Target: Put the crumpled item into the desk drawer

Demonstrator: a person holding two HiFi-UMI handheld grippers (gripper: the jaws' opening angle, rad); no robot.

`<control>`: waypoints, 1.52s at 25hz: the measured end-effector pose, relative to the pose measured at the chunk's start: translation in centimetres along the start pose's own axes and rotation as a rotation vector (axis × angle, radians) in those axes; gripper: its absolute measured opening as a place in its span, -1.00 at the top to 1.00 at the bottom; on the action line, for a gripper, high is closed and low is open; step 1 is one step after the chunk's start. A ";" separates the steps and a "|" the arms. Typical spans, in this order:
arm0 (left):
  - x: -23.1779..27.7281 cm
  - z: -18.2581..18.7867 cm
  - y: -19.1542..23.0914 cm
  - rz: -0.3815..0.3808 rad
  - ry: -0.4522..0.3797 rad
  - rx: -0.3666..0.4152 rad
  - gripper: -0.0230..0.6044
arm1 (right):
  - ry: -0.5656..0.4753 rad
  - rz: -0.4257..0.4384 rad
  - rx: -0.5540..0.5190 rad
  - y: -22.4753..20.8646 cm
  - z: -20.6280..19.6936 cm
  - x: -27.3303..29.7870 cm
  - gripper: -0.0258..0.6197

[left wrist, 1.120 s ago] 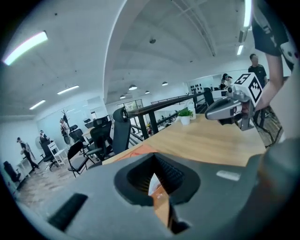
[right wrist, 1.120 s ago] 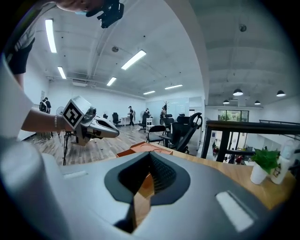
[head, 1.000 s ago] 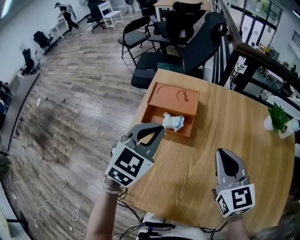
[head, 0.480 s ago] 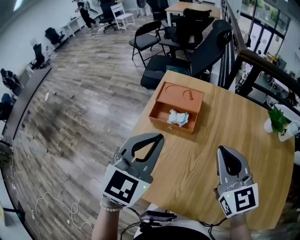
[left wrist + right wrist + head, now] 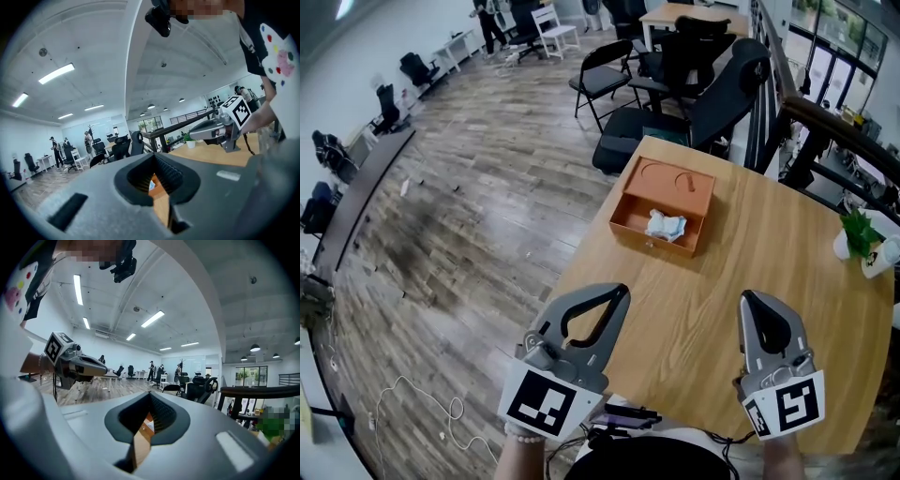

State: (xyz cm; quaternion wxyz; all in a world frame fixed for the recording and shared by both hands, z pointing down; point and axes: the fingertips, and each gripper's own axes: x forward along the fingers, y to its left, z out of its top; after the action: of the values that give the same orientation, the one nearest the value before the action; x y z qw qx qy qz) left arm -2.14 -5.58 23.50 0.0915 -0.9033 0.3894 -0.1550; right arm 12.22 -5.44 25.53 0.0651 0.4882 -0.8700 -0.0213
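Observation:
An orange desk drawer unit (image 5: 675, 178) stands at the far left of the round wooden table (image 5: 741, 281), its drawer pulled open toward me. A crumpled white and pale blue item (image 5: 666, 225) lies inside the open drawer. My left gripper (image 5: 622, 291) hangs over the table's near left edge, well short of the drawer, shut with nothing in it. My right gripper (image 5: 752, 296) is level with it over the near right part of the table, also shut and empty. In the left gripper view the right gripper (image 5: 211, 131) shows at the right.
A small potted plant (image 5: 855, 232) and a white cup (image 5: 879, 255) stand at the table's far right edge. Black chairs (image 5: 694, 66) crowd behind the table. A dark railing (image 5: 825, 122) runs at the back right. Wooden floor lies to the left.
Both grippers have drawn back from the drawer toward me and risen. The left one was beside the crumpled item and is now far from it. The item stays in the drawer.

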 end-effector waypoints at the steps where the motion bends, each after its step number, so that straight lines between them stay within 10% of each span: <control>1: -0.3 0.1 -0.4 -0.010 -0.008 -0.012 0.93 | -0.003 -0.001 -0.009 0.2 0.1 -0.1 0.90; 38: -0.2 -0.5 -4.0 -0.081 0.001 -0.031 0.93 | 0.003 0.052 -0.039 2.9 0.0 -0.6 0.90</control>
State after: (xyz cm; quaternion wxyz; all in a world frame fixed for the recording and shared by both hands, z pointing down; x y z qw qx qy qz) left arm 0.21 -2.73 25.09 0.0709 -0.9196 0.3548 -0.1528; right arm 10.11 -3.40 25.73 0.0765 0.4639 -0.8818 -0.0356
